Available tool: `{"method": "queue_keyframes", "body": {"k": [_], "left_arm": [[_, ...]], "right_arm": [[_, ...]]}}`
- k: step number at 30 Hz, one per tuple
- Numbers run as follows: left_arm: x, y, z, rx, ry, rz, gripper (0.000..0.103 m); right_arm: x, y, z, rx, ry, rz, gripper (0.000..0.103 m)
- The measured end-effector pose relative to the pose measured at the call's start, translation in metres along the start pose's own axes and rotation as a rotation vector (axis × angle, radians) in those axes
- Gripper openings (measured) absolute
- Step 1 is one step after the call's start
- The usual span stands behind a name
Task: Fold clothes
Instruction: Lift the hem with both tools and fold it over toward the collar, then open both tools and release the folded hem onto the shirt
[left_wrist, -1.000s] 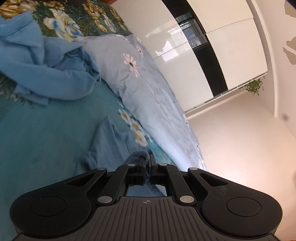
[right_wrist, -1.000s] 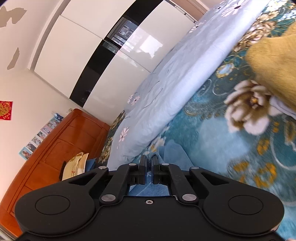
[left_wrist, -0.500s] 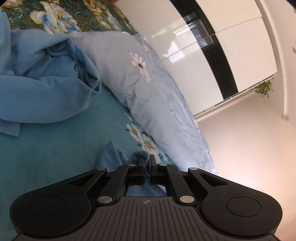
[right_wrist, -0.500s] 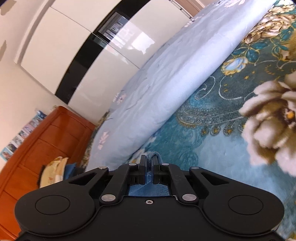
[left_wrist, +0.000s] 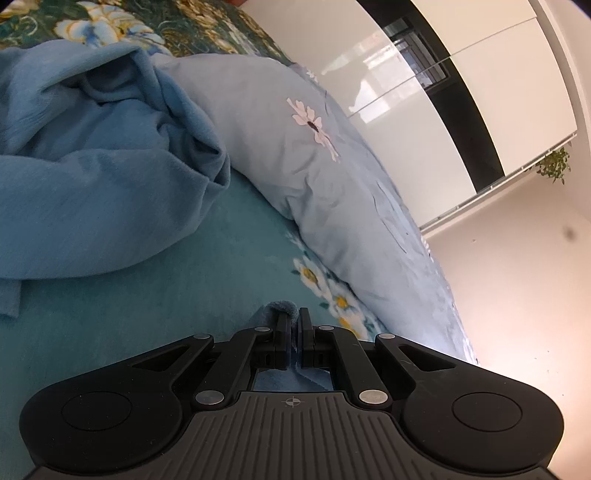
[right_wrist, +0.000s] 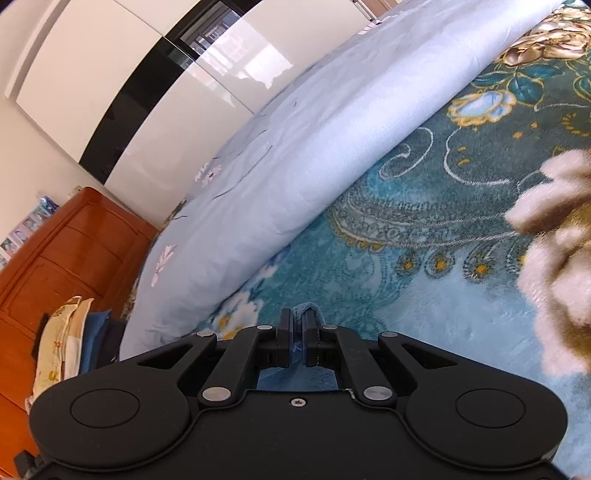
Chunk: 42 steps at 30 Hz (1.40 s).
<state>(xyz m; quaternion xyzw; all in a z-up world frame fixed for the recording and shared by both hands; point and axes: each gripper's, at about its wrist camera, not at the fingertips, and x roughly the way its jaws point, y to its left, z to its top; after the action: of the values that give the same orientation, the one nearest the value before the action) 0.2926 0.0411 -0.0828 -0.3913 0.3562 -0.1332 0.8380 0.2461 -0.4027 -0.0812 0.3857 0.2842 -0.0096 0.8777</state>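
left gripper (left_wrist: 293, 325) pinching blue garment (left_wrist: 282, 306) edge | right gripper (right_wrist: 296, 328) pinching same garment

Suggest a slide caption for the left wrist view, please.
Left gripper pinching blue garment over teal floral blanket, pale quilt beside.

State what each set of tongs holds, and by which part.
Both sets, left tongs and right tongs, are shut on blue cloth, each pinching a small fold at its edge; which part of the garment cannot be told.
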Motion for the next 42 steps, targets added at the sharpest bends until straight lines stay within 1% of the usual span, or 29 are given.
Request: {"method": "queue_keyframes", "body": {"k": [8,11,15,20,27,28,29,30,31,32,33,34,35,37,39,42], "left_arm": [[0.008,-0.003,0.006,0.009,-0.016,0.013,0.002],[0.013,-0.002,0.007,0.016,-0.010,0.030,0.002],[0.017,0.003,0.006,0.000,-0.001,0.043,0.002],[0.022,0.009,0.005,-0.019,0.021,0.070,0.002],[0.025,0.010,0.007,-0.024,0.030,0.072,0.004],[0.024,0.009,0.008,-0.026,0.030,0.067,0.006],[0.024,0.009,0.008,-0.027,0.030,0.063,0.011],[0.024,0.008,0.009,-0.027,0.027,0.052,0.016],[0.023,0.007,0.010,-0.028,0.019,0.040,0.025],[0.023,0.005,0.011,-0.027,0.010,0.032,0.035],[0.021,0.002,0.012,-0.018,-0.007,0.041,0.041],[0.019,-0.001,0.013,-0.007,-0.025,0.051,0.051],[0.017,-0.004,0.016,0.013,-0.046,0.075,0.054],[0.013,-0.007,0.020,0.024,-0.061,0.081,0.054],[0.006,-0.009,0.023,0.011,-0.073,0.066,0.054],[-0.003,-0.022,0.023,0.038,-0.084,0.035,0.054]], "right_arm": [[0.017,0.000,0.001,-0.012,0.015,-0.044,0.005],[0.022,0.001,0.002,-0.018,0.018,-0.053,0.005],[0.027,0.003,0.005,-0.020,0.022,-0.062,0.005],[0.037,0.003,0.007,-0.002,0.052,-0.096,0.005],[0.045,0.003,0.008,0.028,0.056,-0.108,0.005],[0.045,0.003,0.009,0.028,0.056,-0.108,0.006],[0.045,0.003,0.009,0.029,0.053,-0.107,0.006],[0.045,0.003,0.010,0.032,0.047,-0.104,0.009],[0.045,0.003,0.011,0.034,0.041,-0.101,0.014],[0.045,0.003,0.011,0.037,0.035,-0.098,0.016],[0.044,0.003,0.012,0.038,0.026,-0.095,0.022],[0.044,0.004,0.014,0.036,0.015,-0.096,0.028],[0.043,0.005,0.016,0.030,0.005,-0.104,0.029],[0.040,0.006,0.019,0.017,-0.012,-0.118,0.029],[0.037,0.007,0.022,0.012,-0.029,-0.117,0.029],[0.027,0.013,0.025,-0.019,-0.076,-0.103,0.029]]}}
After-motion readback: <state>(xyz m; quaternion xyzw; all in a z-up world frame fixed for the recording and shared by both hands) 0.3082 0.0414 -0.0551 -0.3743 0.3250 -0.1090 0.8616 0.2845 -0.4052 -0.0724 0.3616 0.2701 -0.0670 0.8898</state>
